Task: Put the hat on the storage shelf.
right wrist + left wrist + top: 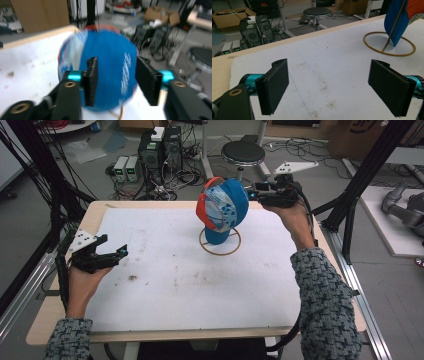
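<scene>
Overhead, counted: one blue cap (227,205) with an orange brim (201,200), one wire stand (220,241) with a round ring base, one white mat (190,270) over a pale wooden table (45,320), two grippers.

Perched on the stand at the far middle of the mat, slightly right of centre, brim to the left, mesh patterned panel facing the near side. Smooth blue fabric, rounded crown, pale lettering blurred in the right gripper view (125,72). Thin, tan ring of wire lying flat on the mat, with a slanted stem rising from it in the left gripper view (395,27).

Right gripper (257,195) held up at the cap's right side, just beside the crown; jaws parted moderately with the blue crown showing between them in its own view (117,80), contact impossible to tell through the blur. Left gripper (117,254) low over the mat's left edge, well apart from the cap, jaws spread wide on bare mat (328,87). Flat, black, ribbed pads (275,85) on teal mounts.

Mat rough and felt-like, spotted with brown stains (132,278). Beyond the far edge: a round black stool (243,153), computer boxes (160,150) amid tangled cables, cardboard boxes (227,16), black frame posts (365,175) at both sides. Knitted grey sleeves (327,305) on both forearms.
</scene>
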{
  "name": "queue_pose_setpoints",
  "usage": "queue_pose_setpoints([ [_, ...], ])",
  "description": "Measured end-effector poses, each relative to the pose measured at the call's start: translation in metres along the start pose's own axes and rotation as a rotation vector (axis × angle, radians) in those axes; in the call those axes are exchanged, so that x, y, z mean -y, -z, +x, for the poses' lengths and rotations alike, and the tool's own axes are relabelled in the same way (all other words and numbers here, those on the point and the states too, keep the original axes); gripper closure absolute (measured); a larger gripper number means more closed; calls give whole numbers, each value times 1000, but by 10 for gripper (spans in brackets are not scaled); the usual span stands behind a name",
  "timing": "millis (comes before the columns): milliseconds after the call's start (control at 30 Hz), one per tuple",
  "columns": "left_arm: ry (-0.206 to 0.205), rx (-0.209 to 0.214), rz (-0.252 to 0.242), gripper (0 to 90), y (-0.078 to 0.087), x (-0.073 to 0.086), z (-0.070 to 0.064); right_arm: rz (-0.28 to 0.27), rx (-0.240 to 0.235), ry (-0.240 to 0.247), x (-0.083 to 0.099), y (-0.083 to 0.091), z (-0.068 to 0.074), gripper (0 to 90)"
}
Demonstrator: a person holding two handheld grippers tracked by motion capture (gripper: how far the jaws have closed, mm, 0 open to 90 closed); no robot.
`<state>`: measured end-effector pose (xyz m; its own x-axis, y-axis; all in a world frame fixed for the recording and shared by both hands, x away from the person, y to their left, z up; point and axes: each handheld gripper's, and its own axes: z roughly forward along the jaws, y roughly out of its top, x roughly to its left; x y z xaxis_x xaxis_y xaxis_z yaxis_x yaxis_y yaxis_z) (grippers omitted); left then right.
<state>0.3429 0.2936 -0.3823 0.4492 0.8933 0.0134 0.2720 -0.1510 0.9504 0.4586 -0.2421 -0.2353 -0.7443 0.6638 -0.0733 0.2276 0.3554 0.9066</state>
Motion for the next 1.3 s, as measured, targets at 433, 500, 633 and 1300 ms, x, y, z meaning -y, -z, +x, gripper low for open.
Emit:
queue_pose_setpoints([
  [433,-10,2,4,172,-5,0,-3,-52,70,-71,53,44,7,267],
  [500,-13,5,4,172,-6,-1,-4,-66,72,-69,60,51,12,249],
  [633,-19,6,9,171,-6,-1,-4,-74,61,-56,72,61,25,224],
  [1300,-28,7,19,171,-7,0,-5,-74,31,-146,164,65,47,128],
])
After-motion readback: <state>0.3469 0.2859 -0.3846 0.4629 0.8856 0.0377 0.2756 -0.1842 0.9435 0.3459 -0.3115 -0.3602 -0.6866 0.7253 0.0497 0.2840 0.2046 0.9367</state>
